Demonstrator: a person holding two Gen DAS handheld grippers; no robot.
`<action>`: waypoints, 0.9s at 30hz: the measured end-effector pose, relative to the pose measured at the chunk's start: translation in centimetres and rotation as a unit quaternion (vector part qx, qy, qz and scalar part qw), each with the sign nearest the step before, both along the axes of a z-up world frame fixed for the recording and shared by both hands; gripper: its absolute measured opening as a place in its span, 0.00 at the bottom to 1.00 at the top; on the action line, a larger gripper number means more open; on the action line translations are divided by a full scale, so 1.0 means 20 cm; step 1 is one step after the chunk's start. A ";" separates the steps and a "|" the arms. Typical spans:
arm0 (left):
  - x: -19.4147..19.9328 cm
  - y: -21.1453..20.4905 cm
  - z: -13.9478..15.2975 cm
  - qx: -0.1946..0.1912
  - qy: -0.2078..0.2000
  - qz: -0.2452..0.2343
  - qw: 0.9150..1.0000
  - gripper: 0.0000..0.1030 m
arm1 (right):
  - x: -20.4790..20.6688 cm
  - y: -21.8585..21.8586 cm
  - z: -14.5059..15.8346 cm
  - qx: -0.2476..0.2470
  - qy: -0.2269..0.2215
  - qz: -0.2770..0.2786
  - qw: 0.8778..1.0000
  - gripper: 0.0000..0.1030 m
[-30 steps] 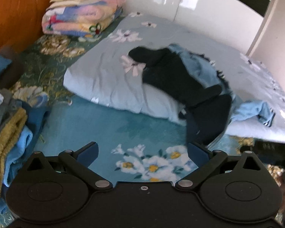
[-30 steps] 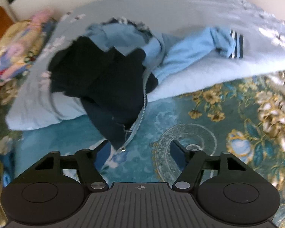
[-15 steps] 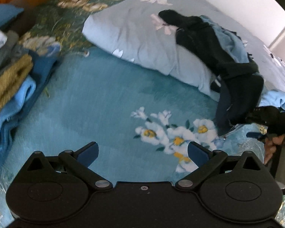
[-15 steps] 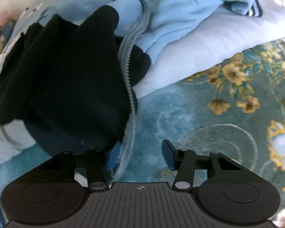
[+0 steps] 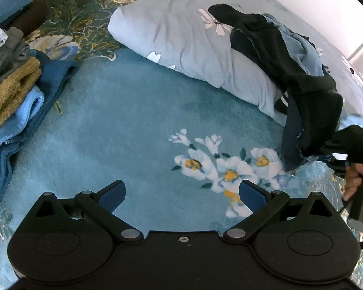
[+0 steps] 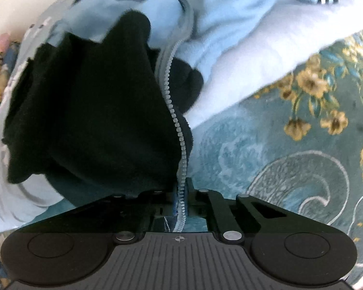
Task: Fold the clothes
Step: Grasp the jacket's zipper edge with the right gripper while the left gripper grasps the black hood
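A dark zip-up jacket (image 6: 96, 111) with a pale blue lining hangs off the grey floral pillow (image 5: 181, 38) onto the teal carpet. My right gripper (image 6: 181, 193) is shut on its lower corner, with the grey zipper (image 6: 174, 111) running down between the jaws. In the left wrist view the same jacket (image 5: 309, 111) droops at the right, where a hand (image 5: 355, 174) holds the right gripper's tool at its hem. My left gripper (image 5: 182, 193) hovers open over the white flower pattern (image 5: 220, 164) on the carpet, nothing between its fingers.
A stack of folded clothes (image 5: 14, 96), mustard, light blue and dark blue, lies at the left. A pale blue garment (image 6: 230, 24) with striped cuffs sprawls over the pillow behind the jacket. Patterned teal carpet (image 5: 123, 125) spreads between stack and pillow.
Both grippers dropped lower toward the carpet. The right gripper closed in on the jacket's zipper corner and its jaws went from wide apart to clamped on it. The left jaws stayed apart.
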State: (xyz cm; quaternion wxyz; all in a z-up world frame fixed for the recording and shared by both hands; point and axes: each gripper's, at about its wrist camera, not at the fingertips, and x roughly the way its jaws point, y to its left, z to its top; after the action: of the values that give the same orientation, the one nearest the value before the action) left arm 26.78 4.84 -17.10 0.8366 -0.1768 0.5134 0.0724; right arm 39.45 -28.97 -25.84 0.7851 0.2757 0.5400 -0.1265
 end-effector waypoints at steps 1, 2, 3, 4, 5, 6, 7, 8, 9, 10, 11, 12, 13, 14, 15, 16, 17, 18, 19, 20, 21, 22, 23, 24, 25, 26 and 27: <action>0.01 0.01 0.00 0.002 -0.002 0.002 1.000 0.96 | -0.01 0.00 0.03 0.001 -0.009 0.001 1.000 0.03; 0.02 0.02 0.01 0.004 -0.004 0.006 1.000 0.96 | -0.03 0.00 0.06 -0.001 -0.015 0.002 1.000 0.03; 0.03 0.04 0.01 0.005 -0.007 0.011 1.000 0.96 | -0.04 0.00 0.10 -0.003 -0.020 0.002 1.000 0.03; 0.05 0.06 0.02 0.007 -0.010 0.016 1.000 0.96 | -0.06 -0.01 0.13 -0.005 -0.026 0.003 1.000 0.03; 0.07 0.08 0.03 0.008 -0.013 0.021 1.000 0.96 | -0.08 -0.02 0.16 -0.003 -0.032 0.001 0.999 0.03; 0.10 0.10 0.04 0.009 -0.018 0.025 0.999 0.96 | -0.10 -0.04 0.19 -0.003 -0.035 -0.001 0.999 0.03; 0.13 0.12 0.05 0.012 -0.026 0.029 0.999 0.96 | -0.13 -0.06 0.21 -0.002 -0.038 -0.004 0.999 0.03; 0.17 0.13 0.07 0.013 -0.033 0.033 0.999 0.96 | -0.15 -0.09 0.23 -0.002 -0.041 -0.006 0.999 0.03; 0.23 0.14 0.09 0.012 -0.042 0.036 0.998 0.96 | -0.17 -0.11 0.25 -0.010 -0.042 -0.007 0.999 0.03; 0.28 0.14 0.11 0.006 -0.051 0.036 0.998 0.96 | -0.18 -0.13 0.26 -0.022 -0.037 -0.010 0.999 0.03; 0.34 0.14 0.12 0.000 -0.060 0.030 0.998 0.96 | -0.19 -0.16 0.26 -0.035 -0.033 -0.014 0.999 0.03; 0.41 0.13 0.14 -0.006 -0.070 0.024 0.997 0.96 | -0.21 -0.19 0.26 -0.046 -0.026 -0.020 0.998 0.03; 0.47 0.12 0.16 -0.012 -0.080 0.018 0.997 0.96 | -0.21 -0.25 0.25 -0.062 -0.018 -0.027 0.998 0.03; 0.54 0.10 0.17 -0.017 -0.090 0.009 0.996 0.96 | -0.22 -0.28 0.24 -0.072 -0.010 -0.035 0.997 0.03; 0.62 0.07 0.18 -0.021 -0.099 0.000 0.995 0.95 | -0.23 -0.32 0.23 -0.082 -0.003 -0.043 0.996 0.03; 0.70 0.04 0.19 -0.028 -0.107 -0.008 0.994 0.95 | -0.24 -0.35 0.23 -0.083 0.002 -0.051 0.995 0.03; 0.78 0.01 0.19 -0.034 -0.114 -0.016 0.993 0.95 | -0.25 -0.38 0.22 -0.086 0.005 -0.057 0.995 0.03; 0.86 -0.02 0.19 -0.038 -0.117 -0.024 0.992 0.95 | -0.26 -0.40 0.22 -0.089 0.008 -0.059 0.994 0.03; 0.94 -0.05 0.17 -0.045 -0.114 -0.030 0.992 0.93 | -0.27 -0.41 0.21 -0.088 0.009 -0.058 0.994 0.03; 1.02 -0.08 0.15 -0.051 -0.110 -0.035 0.992 0.90 | -0.28 -0.42 0.21 -0.088 0.009 -0.056 0.994 0.03; 1.10 -0.11 0.13 -0.059 -0.106 -0.040 0.992 0.89 | -0.27 -0.42 0.21 -0.090 0.010 -0.050 0.995 0.04; 1.16 -0.13 0.10 -0.068 -0.101 -0.039 0.992 0.86 | -0.25 -0.41 0.20 -0.092 0.012 -0.043 0.995 0.04; 1.23 -0.15 0.07 -0.077 -0.095 -0.037 0.992 0.79 | -0.24 -0.40 0.20 -0.094 0.013 -0.041 0.995 0.04; 1.27 -0.17 0.04 -0.083 -0.086 -0.033 0.992 0.73 | -0.24 -0.40 0.19 -0.093 0.014 -0.040 0.995 0.04; 1.33 -0.19 0.01 -0.089 -0.075 -0.029 0.993 0.62 | -0.24 -0.40 0.18 -0.091 0.014 -0.040 0.995 0.04; 1.37 -0.21 -0.02 -0.094 -0.067 -0.028 0.993 0.52 | -0.24 -0.41 0.17 -0.089 0.015 -0.043 0.995 0.04; 1.40 -0.22 -0.05 -0.102 -0.059 -0.025 0.993 0.44 | -0.24 -0.42 0.16 -0.087 0.016 -0.044 0.995 0.04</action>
State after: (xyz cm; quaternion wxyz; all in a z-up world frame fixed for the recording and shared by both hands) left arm 54.73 0.39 -18.13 0.8448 -0.2520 0.4720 -0.0121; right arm 34.58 -37.33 -22.73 0.7913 0.2275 0.5265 -0.2118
